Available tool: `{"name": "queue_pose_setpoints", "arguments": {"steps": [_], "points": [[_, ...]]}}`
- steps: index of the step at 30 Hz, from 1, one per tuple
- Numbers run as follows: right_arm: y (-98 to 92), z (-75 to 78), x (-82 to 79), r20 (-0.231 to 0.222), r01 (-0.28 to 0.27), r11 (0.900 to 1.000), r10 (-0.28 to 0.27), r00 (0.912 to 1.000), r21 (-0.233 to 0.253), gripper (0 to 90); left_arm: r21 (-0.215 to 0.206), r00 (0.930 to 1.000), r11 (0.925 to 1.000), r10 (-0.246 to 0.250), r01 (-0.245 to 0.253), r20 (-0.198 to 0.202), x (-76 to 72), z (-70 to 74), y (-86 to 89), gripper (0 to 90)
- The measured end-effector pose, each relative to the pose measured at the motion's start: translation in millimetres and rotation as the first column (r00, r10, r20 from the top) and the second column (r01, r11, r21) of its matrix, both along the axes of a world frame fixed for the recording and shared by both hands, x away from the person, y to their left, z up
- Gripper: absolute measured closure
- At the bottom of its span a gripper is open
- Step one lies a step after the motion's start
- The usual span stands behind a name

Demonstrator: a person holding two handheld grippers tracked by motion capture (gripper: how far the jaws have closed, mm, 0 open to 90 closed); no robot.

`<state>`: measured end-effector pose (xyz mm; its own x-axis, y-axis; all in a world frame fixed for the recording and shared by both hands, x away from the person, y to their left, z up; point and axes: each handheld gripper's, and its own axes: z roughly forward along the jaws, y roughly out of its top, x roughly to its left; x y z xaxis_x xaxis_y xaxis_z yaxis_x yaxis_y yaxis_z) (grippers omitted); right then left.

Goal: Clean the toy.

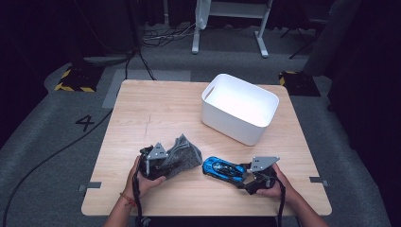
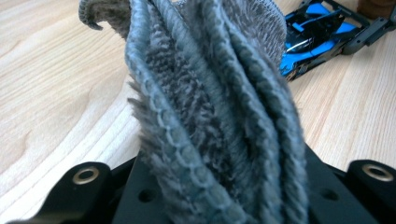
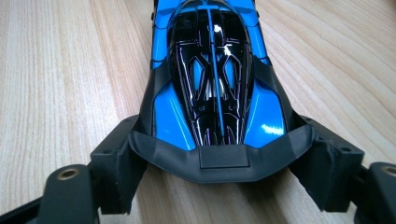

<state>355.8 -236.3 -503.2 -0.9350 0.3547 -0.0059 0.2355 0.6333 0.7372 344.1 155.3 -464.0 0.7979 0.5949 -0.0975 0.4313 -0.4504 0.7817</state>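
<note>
A bunched grey knitted cloth (image 1: pixel 185 153) rests on the wooden table (image 1: pixel 156 109) at front left. My left gripper (image 1: pixel 166 164) is shut on its near end. In the left gripper view the cloth's folds (image 2: pixel 210 107) stand up between the jaws and hide the gripper (image 2: pixel 229 186). A blue and black toy car (image 1: pixel 221 168) lies on the table at front right, and it also shows in the left gripper view (image 2: pixel 317 32). My right gripper (image 1: pixel 243 175) holds its rear. In the right gripper view the jaws press on both ends of the rear wing of the car (image 3: pixel 212 84), with the gripper (image 3: pixel 219 165) low on the table.
A white plastic bin (image 1: pixel 239 111) stands open at the back right of the table. Bare wood stretches across the back left and along the front edge. On the floor around the table lie cables and yellow-black floor plates (image 1: pixel 78 78).
</note>
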Motion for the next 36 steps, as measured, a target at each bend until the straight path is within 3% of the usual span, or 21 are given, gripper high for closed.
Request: {"name": "queue_pose_setpoints", "arguments": {"steps": [3,6,10,11,12,14,16,17,18,19,23,25,30,31,36], "points": [[-0.4,-0.1,-0.9,0.003,0.004,1.0,-0.004,1.0,0.0,24.8,-0.044,0.9994,0.9984,-0.035,0.035,0.001,2.0,5.6,-8.1,74.4],[-1.1,0.0,-1.7,0.004,0.009,1.0,-0.009,1.0,-0.002,24.7,-0.046,0.9978,0.9968,-0.066,0.066,-0.005,2.3,8.4,-19.0,74.4],[-1.4,-0.1,-1.7,0.004,0.006,1.0,-0.006,1.0,0.0,24.7,-0.005,0.9921,0.9921,-0.125,0.125,0.0,1.3,12.0,-42.5,74.4],[-1.3,-0.1,-1.7,0.004,0.006,1.0,-0.006,1.0,0.0,24.7,-0.019,0.9914,0.9913,-0.131,0.131,-0.001,2.4,13.4,-47.2,74.3],[-1.1,-0.1,-1.7,0.004,0.006,1.0,-0.006,1.0,0.0,24.7,-0.032,0.9897,0.9892,-0.143,0.143,-0.002,3.7,14.4,-52.4,74.4],[-0.9,-0.1,-2.0,0.004,0.009,1.0,-0.009,1.0,-0.001,24.7,-0.01,0.9832,0.9831,-0.183,0.183,0.002,4.7,15.8,-65.3,74.3],[-1.0,-0.1,-2.2,0.004,0.01,1.0,-0.01,0.9999,-0.001,24.7,-0.021,0.9772,0.9772,-0.212,0.211,-0.015,6.5,15.1,-77.6,74.2],[-1.0,-0.1,-2.2,0.004,0.01,1.0,-0.01,0.9999,-0.001,24.7,-0.021,0.9772,0.9772,-0.212,0.211,-0.015,6.5,15.1,-77.6,74.2],[-1.0,-0.2,-2.1,0.004,0.009,1.0,-0.009,0.9999,0.0,24.7,-0.031,0.9723,0.9723,-0.232,0.232,-0.024,9.0,13.8,-88.6,74.0],[-1.1,-0.2,-2.1,0.005,0.009,1.0,-0.009,1.0,0.0,24.7,-0.031,0.9723,0.9723,-0.232,0.232,-0.024,9.0,13.8,-88.6,74.0],[-1.2,-0.4,-2.6,0.009,0.009,1.0,-0.009,0.9999,0.002,24.7,-0.051,0.9601,0.9606,-0.276,0.273,-0.047,13.5,10.5,-108.9,74.0],[-1.2,-0.4,-2.8,0.011,0.009,1.0,-0.009,0.9999,0.002,24.7,-0.03,0.9575,0.9586,-0.284,0.283,-0.049,13.8,8.2,-117.1,74.0],[-1.2,-0.4,-3.0,0.012,0.009,1.0,-0.009,0.9999,0.002,24.7,0.003,0.9537,0.9564,-0.291,0.292,-0.076,15.0,0.7,-128.8,73.2],[-1.1,-0.4,-3.0,0.012,0.009,1.0,-0.009,0.9999,0.002,24.7,0.023,0.9572,0.9599,-0.277,0.279,-0.085,16.4,-2.8,-131.1,72.8],[-1.1,-0.4,-3.2,0.012,0.01,1.0,-0.01,0.9999,0.002,24.7,0.04,0.9677,0.97,-0.236,0.24,-0.09,21.1,-6.6,-128.6,72.3]]}}
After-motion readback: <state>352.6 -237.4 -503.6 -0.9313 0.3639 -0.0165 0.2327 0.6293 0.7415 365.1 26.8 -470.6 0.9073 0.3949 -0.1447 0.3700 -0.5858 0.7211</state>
